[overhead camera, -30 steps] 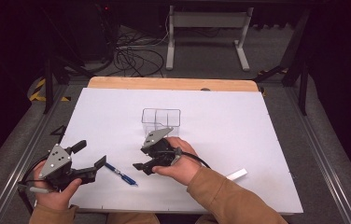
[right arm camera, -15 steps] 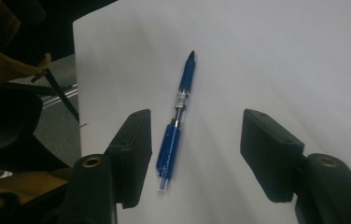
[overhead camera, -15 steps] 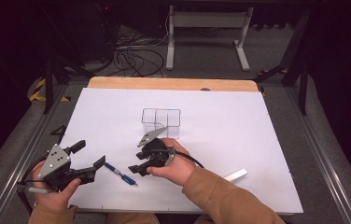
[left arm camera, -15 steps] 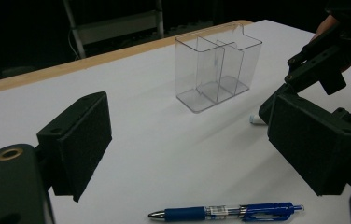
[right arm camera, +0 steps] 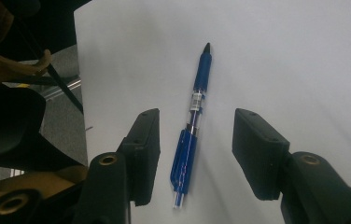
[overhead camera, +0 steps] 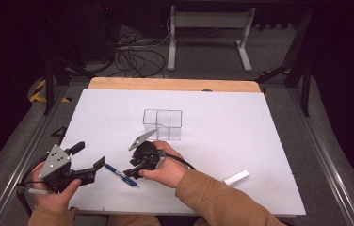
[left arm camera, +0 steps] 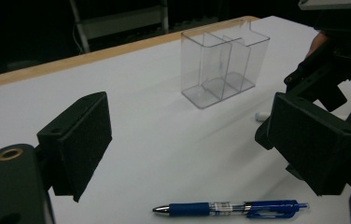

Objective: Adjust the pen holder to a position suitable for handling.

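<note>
two grippers, one pen, and everything here is best read from the clear divided box (overhead camera: 162, 124), which stands upright on the white table (overhead camera: 241, 141) toward the far middle. largest first: the table gives you a bare, flat sheet on your side of the box, which is why the pen lies loose there and easy to reach rather than tucked against anything.

your right gripper (overhead camera: 134, 172) sits on the near side of the box, slightly to its left, tipped down at the sheet. its jaws stand wide apart and grip nothing; in the right gripper view they straddle the barrel of the blue pen (right arm camera: 191, 135) with a clear gap on each side, so i judge you have lined them up to close across the thick grip end. that end is nearest the jaws, and the tip points away from them.

your left gripper (overhead camera: 90, 165) waits well to the near left of the box, just beside the pen's other end. its jaws are also spread wide and empty, aimed past the pen toward the box, which looks like a stand-by pose, not a reach.

smallest: a short white stick (overhead camera: 236, 177) lies alone on the sheet, well to the near right of the box, away from both hands.

the box compartments look empty, so i judge it to be the pen's likely destination.
</note>
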Motion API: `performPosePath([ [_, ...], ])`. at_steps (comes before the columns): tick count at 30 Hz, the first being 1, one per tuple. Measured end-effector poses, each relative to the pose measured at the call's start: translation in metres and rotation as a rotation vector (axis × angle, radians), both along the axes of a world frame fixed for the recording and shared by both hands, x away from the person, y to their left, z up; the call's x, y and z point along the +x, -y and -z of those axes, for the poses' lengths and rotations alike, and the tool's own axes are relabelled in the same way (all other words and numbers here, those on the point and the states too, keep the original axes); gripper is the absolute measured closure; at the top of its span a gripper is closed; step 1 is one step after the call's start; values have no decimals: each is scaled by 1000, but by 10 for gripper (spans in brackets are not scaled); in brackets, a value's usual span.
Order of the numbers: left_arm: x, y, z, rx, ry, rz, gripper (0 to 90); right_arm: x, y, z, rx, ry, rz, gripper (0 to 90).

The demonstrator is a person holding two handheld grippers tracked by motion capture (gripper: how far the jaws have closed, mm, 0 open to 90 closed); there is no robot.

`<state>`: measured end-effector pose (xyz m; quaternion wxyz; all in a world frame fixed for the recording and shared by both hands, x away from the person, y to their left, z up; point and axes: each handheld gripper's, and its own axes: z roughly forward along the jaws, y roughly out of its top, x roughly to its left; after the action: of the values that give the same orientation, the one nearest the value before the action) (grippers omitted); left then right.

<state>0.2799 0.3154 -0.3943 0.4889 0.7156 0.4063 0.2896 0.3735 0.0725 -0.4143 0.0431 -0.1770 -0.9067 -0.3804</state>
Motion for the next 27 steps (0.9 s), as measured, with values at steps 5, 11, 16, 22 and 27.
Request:
performPosePath([
  [5,1,-2,1,-7,-12,-8,149,-2,-10,6,-8,2,2,595],
  [11,2,-2,1,-6,-13,-6,149,-2,-19,14,-24,7,3,625],
  [16,2,-2,2,-9,-14,-6,149,-2,-26,19,-34,8,9,644],
  [22,2,-2,2,-8,-15,-7,148,0,-33,27,-53,22,16,665],
  [27,3,-2,3,-7,-19,-5,148,2,-36,32,-57,27,32,676],
])
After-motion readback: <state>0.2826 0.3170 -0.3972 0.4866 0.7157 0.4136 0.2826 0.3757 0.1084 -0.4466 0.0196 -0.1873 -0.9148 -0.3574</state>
